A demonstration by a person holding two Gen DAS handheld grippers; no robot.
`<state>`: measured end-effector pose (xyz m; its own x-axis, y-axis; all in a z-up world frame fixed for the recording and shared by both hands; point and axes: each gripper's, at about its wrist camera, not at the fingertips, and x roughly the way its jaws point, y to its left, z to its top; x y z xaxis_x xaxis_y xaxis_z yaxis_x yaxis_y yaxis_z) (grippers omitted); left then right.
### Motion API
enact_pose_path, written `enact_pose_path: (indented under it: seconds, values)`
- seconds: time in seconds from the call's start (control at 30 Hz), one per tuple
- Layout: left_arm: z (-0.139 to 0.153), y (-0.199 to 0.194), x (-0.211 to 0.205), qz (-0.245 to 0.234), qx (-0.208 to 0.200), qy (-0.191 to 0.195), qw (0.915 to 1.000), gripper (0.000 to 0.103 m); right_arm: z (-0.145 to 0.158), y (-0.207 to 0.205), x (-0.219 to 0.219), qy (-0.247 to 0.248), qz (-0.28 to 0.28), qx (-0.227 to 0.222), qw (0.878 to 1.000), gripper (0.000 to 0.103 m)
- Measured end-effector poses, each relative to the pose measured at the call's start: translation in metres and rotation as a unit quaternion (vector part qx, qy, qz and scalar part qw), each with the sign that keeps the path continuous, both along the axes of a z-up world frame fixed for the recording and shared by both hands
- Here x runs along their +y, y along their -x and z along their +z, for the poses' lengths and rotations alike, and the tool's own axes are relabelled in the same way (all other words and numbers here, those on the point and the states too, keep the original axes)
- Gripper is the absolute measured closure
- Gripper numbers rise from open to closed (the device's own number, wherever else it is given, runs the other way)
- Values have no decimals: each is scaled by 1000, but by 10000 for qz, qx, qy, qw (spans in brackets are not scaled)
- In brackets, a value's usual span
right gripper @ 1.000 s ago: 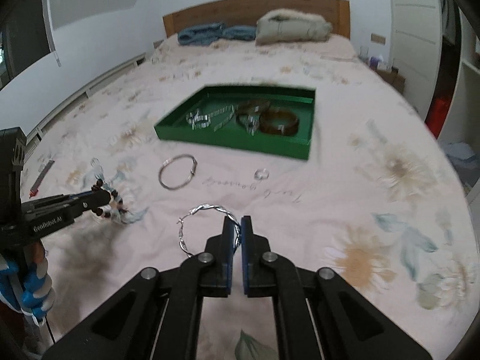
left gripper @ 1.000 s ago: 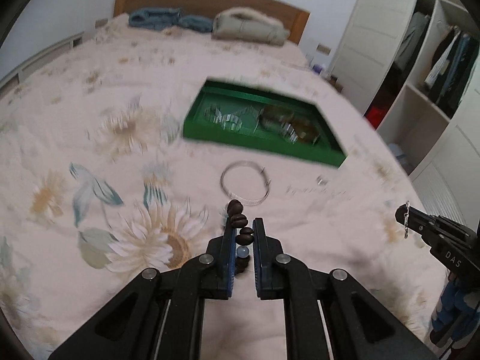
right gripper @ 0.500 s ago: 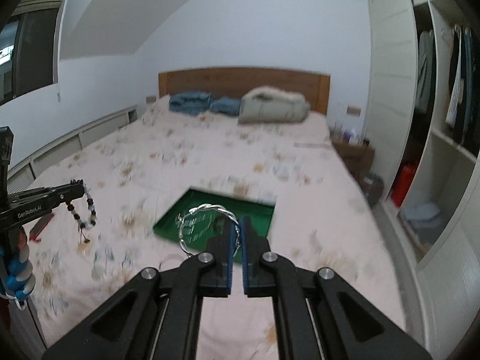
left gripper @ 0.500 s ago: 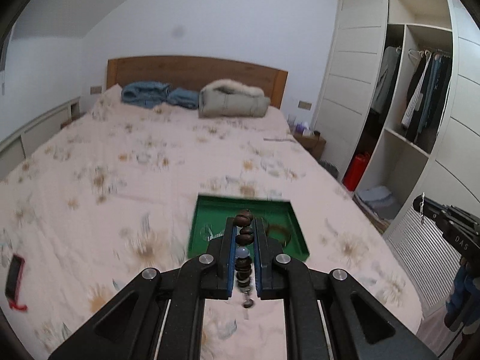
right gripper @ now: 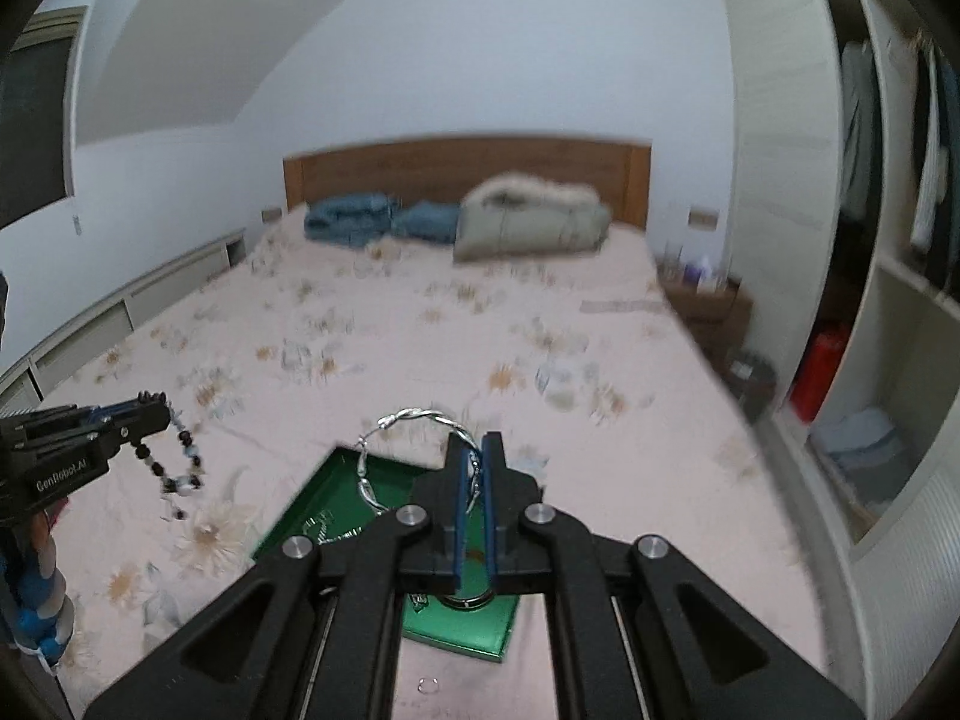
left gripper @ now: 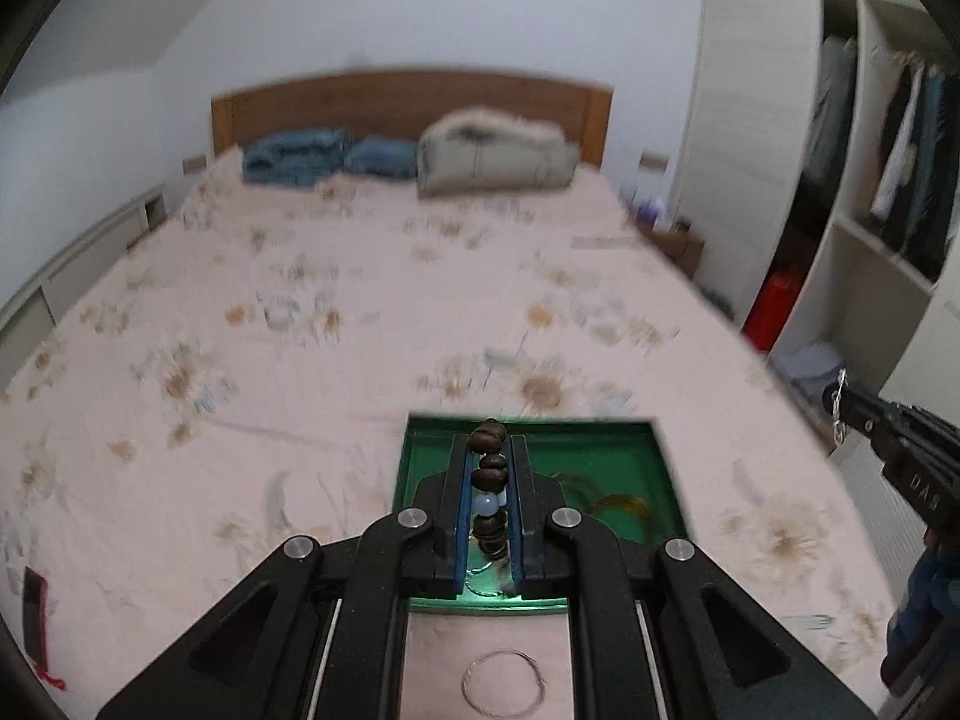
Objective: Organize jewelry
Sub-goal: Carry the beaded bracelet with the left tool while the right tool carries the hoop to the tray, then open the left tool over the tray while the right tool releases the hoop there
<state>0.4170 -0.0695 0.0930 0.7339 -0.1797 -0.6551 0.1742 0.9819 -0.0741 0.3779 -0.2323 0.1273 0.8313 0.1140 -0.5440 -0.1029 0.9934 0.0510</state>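
My left gripper point(left gripper: 489, 441) is shut on a bracelet of dark brown beads point(left gripper: 491, 474) with one pale blue bead, held above the near left part of the green tray point(left gripper: 630, 450). In the right wrist view the same bracelet point(right gripper: 180, 471) dangles from the left gripper point(right gripper: 153, 407). My right gripper point(right gripper: 475, 447) is shut on a twisted silver bangle point(right gripper: 414, 418), which stands up over the green tray point(right gripper: 318, 504). Jewellery lies inside the tray, mostly hidden by the fingers. At the right edge of the left wrist view the right gripper point(left gripper: 845, 399) shows with the silver bangle point(left gripper: 839, 420) in it.
The tray lies on a floral bedspread point(left gripper: 300, 360). A thin silver hoop point(left gripper: 504, 683) and a small ring point(right gripper: 427, 686) lie on the bed in front of the tray. A red and black object point(left gripper: 33, 612) is at the left. Folded clothes point(left gripper: 492, 156) are at the headboard, a wardrobe point(left gripper: 870, 210) at the right.
Both grippers have risen off the bedspread with their bracelets and moved forward over the green tray, which now sits under the fingers. Neither pair of jaws has changed.
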Motion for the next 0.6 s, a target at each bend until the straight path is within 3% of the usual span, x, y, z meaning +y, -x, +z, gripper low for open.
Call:
enact_pose_path:
  seconds: [0.17, 0.33, 0.47, 0.6]
  values:
    - [-86, -66, -15, 73, 632, -152, 9979, 93, -104, -73, -5, -125, -106, 795, 9967, 99]
    - [-150, -112, -27, 113, 1025, -268, 9943, 93, -187, -127, -6, -98, -184, 1424, 9896, 99]
    - [-180, -130, -29, 109, 1201, -304, 9922, 93, -226, -155, -1, 158, -124, 1743, 9845, 99]
    - [-201, -137, -28, 144, 1392, -334, 9896, 93, -246, -168, 8, 509, 76, 2064, 9771, 99]
